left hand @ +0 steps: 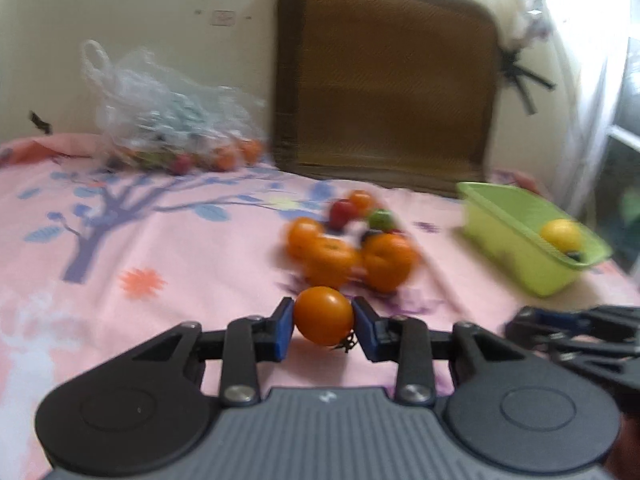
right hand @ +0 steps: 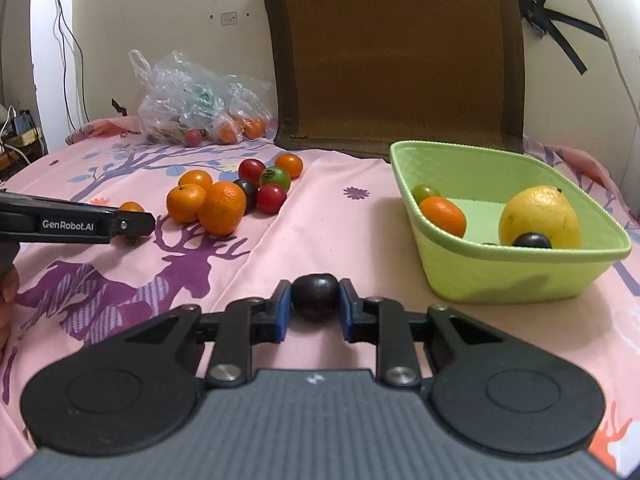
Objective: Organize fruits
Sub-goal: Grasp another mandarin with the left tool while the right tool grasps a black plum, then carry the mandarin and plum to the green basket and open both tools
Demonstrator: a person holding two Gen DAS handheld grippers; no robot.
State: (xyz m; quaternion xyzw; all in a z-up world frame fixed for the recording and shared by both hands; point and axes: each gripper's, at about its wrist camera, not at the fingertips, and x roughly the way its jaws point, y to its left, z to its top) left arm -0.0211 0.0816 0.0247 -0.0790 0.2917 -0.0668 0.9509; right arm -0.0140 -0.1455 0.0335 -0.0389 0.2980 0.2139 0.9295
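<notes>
My left gripper (left hand: 323, 326) is shut on a small orange tomato (left hand: 324, 315) with a dry stem, just above the pink sheet. My right gripper (right hand: 313, 308) is shut on a dark, nearly black tomato (right hand: 314, 295). Beyond them lies a loose heap of fruit (right hand: 224, 200): oranges, red tomatoes, a green one and a dark one. The green basket (right hand: 520, 268) at the right holds a yellow lemon (right hand: 540, 216), a small orange, a greenish tomato and a dark fruit. In the right wrist view the left gripper (right hand: 132, 224) shows side-on at the left, with the orange tomato (right hand: 131, 207) peeking behind it.
A clear plastic bag (right hand: 192, 100) with more fruit rests by the wall at the back left. A brown woven cushion (right hand: 392, 52) leans upright behind the heap. The pink patterned sheet (right hand: 340, 216) covers the whole surface. Cables and a socket sit at the far left edge.
</notes>
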